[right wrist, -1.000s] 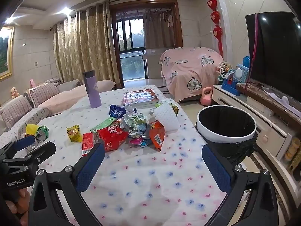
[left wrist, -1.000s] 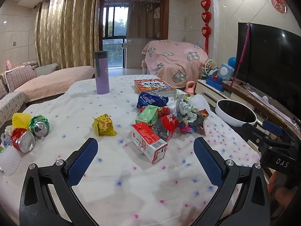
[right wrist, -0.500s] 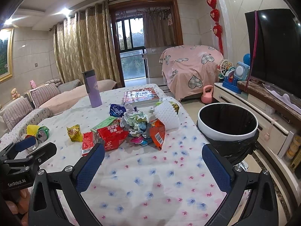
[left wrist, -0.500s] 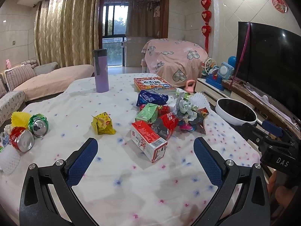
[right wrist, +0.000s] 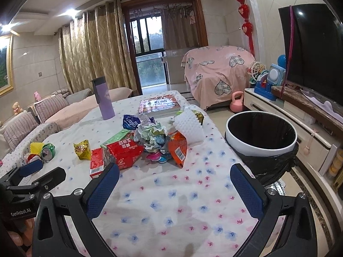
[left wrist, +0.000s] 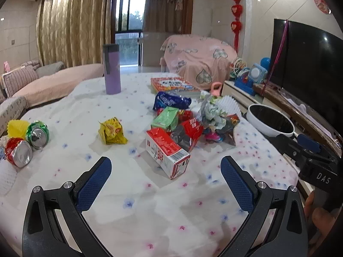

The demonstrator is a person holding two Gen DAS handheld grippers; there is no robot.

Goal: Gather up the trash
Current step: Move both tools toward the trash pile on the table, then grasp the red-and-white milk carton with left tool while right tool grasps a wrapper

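Trash lies on the flowered tablecloth: a red-and-white carton, a yellow wrapper, a green carton, a blue bag, crumpled paper, a red bag and two crushed cans at the left. A white bin with a black liner stands by the table's right edge. My left gripper is open and empty, just short of the red-and-white carton. My right gripper is open and empty, in front of the trash pile.
A purple tumbler and a book stand at the far side of the table. A TV on a low cabinet runs along the right. Sofas are at the left.
My left gripper has crept forward toward the red-and-white carton. My right gripper has shifted slightly forward. Both stay open.
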